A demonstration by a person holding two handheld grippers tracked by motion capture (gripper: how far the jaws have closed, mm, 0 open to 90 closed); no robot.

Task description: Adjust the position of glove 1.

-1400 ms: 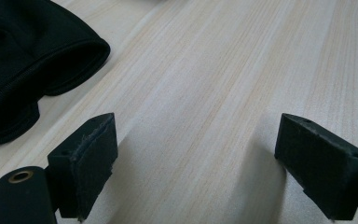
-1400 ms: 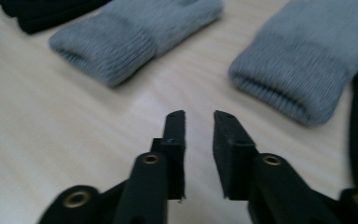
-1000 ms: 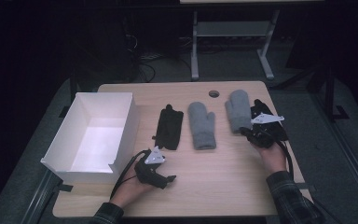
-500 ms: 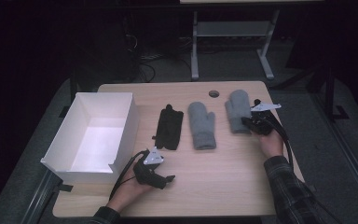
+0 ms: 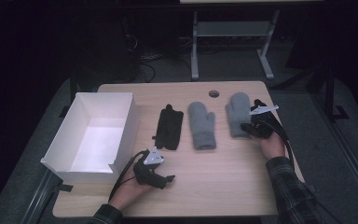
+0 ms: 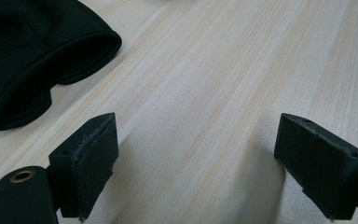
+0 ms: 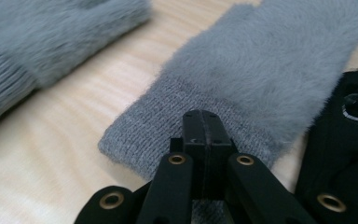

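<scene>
Right hand-held gripper [image 7: 204, 122] lower, on mitten [image 7: 270, 79]

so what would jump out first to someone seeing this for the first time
Probably the big white box on the table's left side, then the row of three beside it: a black glove and two grey mittens. The right gripper, jaws shut, sits at the cuff of the right grey mitten, while the left gripper rests open near the front edge.

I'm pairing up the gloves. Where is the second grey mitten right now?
In the high view the right-hand grey mitten lies near the table's far right side, beside the other grey mitten; the right gripper sits at its cuff.
</scene>
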